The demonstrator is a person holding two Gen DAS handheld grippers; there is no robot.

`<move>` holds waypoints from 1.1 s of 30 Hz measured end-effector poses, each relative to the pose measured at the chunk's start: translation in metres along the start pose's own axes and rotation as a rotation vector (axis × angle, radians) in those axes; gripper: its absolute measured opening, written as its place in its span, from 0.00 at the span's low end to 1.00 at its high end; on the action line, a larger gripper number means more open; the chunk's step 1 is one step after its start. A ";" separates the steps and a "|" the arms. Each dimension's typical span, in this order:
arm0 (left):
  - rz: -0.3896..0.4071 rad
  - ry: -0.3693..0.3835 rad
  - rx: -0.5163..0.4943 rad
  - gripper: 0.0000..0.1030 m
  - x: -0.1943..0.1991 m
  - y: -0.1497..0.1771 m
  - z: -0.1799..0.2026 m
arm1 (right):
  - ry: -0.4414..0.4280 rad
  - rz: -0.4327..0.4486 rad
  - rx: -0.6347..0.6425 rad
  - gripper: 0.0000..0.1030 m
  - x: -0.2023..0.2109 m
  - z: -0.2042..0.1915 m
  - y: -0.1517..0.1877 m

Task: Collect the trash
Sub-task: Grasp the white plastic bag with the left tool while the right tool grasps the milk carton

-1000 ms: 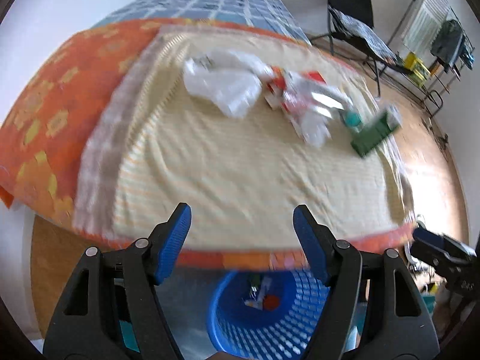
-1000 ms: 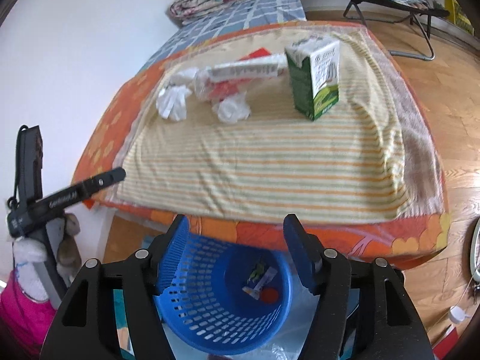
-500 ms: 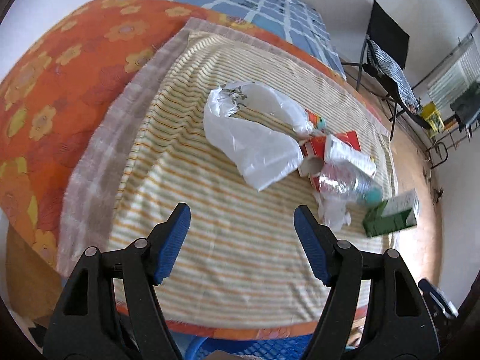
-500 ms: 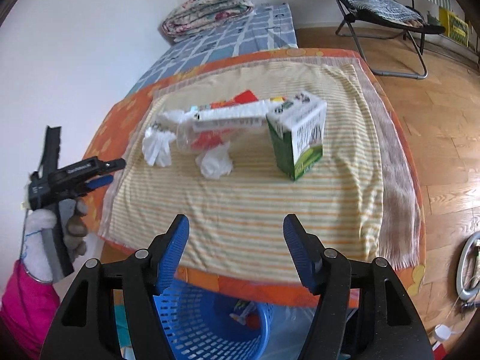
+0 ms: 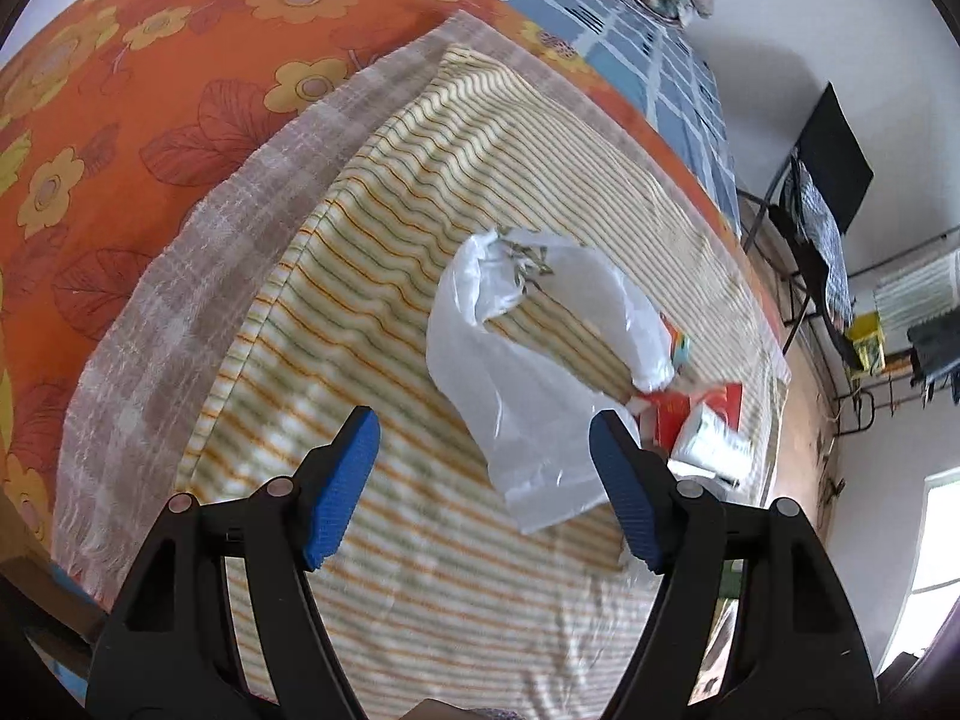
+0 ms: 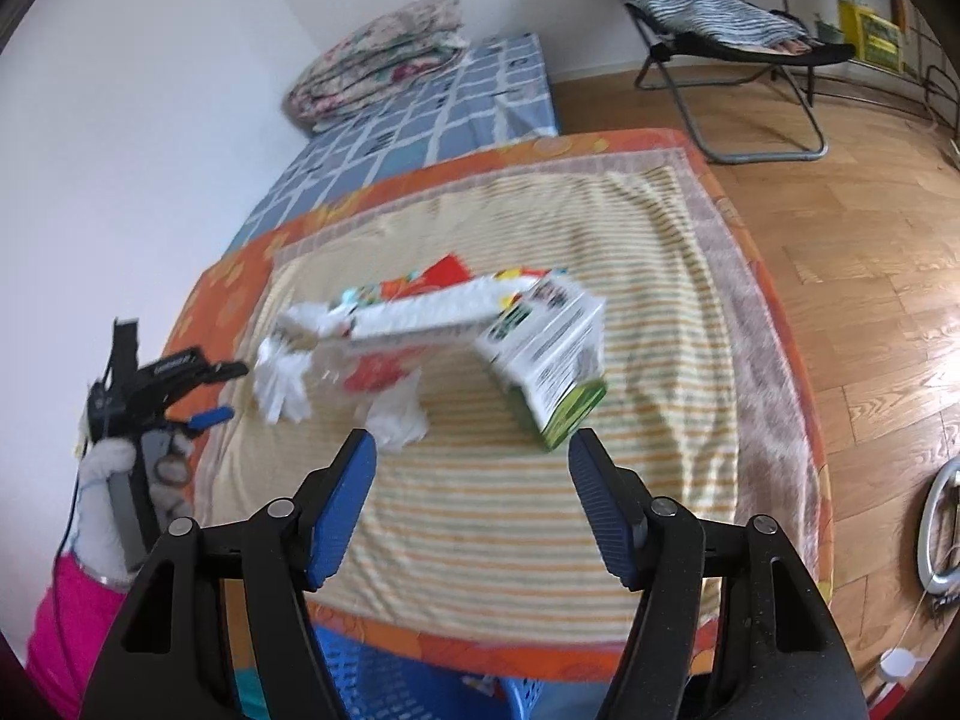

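Observation:
Trash lies on a striped towel on the bed. In the left wrist view a white plastic bag lies just beyond my left gripper, which is open with nothing gripped. A red carton and a white box sit past the bag. In the right wrist view my right gripper hangs short of a green-and-white carton; its jaws are opening with nothing between them. A long white box and crumpled tissues lie to the left. The left gripper shows at the left edge.
A blue basket stands on the floor under the bed's near edge. A gloved hand with a pink sleeve holds the left gripper. A folded quilt lies at the bed's far end. A folding chair stands on the wooden floor.
Both grippers have left the basket and come over the bed. The left one rolled and closed in on the plastic bag. The right one rose toward the carton.

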State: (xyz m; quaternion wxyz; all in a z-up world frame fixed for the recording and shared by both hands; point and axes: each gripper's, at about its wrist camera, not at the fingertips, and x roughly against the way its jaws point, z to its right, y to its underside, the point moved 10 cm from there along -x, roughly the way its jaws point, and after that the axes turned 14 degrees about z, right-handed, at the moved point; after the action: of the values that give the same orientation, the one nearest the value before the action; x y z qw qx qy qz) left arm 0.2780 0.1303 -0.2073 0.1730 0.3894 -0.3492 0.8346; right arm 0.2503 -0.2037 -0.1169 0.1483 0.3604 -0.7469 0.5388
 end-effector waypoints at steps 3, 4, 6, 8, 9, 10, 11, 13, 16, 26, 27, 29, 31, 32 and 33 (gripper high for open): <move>0.008 0.003 0.020 0.73 -0.006 -0.005 0.004 | 0.015 0.012 -0.039 0.68 -0.007 0.007 -0.009; 0.013 0.003 0.021 0.73 -0.009 -0.006 0.005 | 0.020 0.010 -0.055 0.68 -0.012 0.009 -0.012; 0.022 -0.009 0.011 0.73 -0.013 -0.008 0.007 | 0.035 -0.002 -0.086 0.68 -0.023 0.013 -0.015; 0.025 -0.019 0.004 0.73 -0.018 -0.008 0.009 | 0.060 -0.011 -0.119 0.68 -0.033 0.019 -0.017; 0.025 -0.023 0.005 0.73 -0.020 -0.007 0.010 | 0.073 -0.013 -0.137 0.68 -0.037 0.022 -0.018; 0.025 -0.026 0.007 0.73 -0.023 -0.007 0.010 | 0.086 -0.016 -0.164 0.68 -0.042 0.027 -0.018; 0.023 -0.031 0.004 0.73 -0.026 -0.005 0.010 | 0.097 -0.019 -0.189 0.68 -0.047 0.031 -0.019; 0.016 -0.047 -0.007 0.73 -0.031 -0.003 0.010 | 0.126 -0.025 -0.226 0.68 -0.056 0.039 -0.020; 0.008 -0.054 -0.013 0.73 -0.035 0.002 0.009 | 0.154 -0.031 -0.253 0.68 -0.067 0.046 -0.020; 0.014 -0.062 0.027 0.73 -0.043 -0.004 0.002 | 0.187 -0.067 -0.223 0.68 -0.090 0.050 -0.017; 0.018 -0.064 0.032 0.73 -0.043 -0.005 0.001 | 0.192 -0.079 -0.222 0.68 -0.093 0.051 -0.015; 0.024 -0.063 0.038 0.73 -0.043 -0.007 0.000 | 0.199 -0.091 -0.224 0.68 -0.095 0.054 -0.011; 0.023 -0.058 0.045 0.73 -0.044 -0.006 -0.001 | 0.197 -0.095 -0.231 0.68 -0.094 0.054 -0.009; 0.023 -0.054 0.049 0.73 -0.044 -0.005 -0.001 | 0.199 -0.095 -0.228 0.68 -0.093 0.055 -0.009; 0.021 -0.050 0.047 0.73 -0.043 -0.004 -0.001 | 0.201 -0.093 -0.220 0.68 -0.091 0.055 -0.009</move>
State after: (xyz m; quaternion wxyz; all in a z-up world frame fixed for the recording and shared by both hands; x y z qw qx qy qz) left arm 0.3073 0.1332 -0.2393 0.1460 0.4105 -0.3378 0.8343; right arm 0.3289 -0.2208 -0.1866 0.2858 0.3206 -0.7653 0.4795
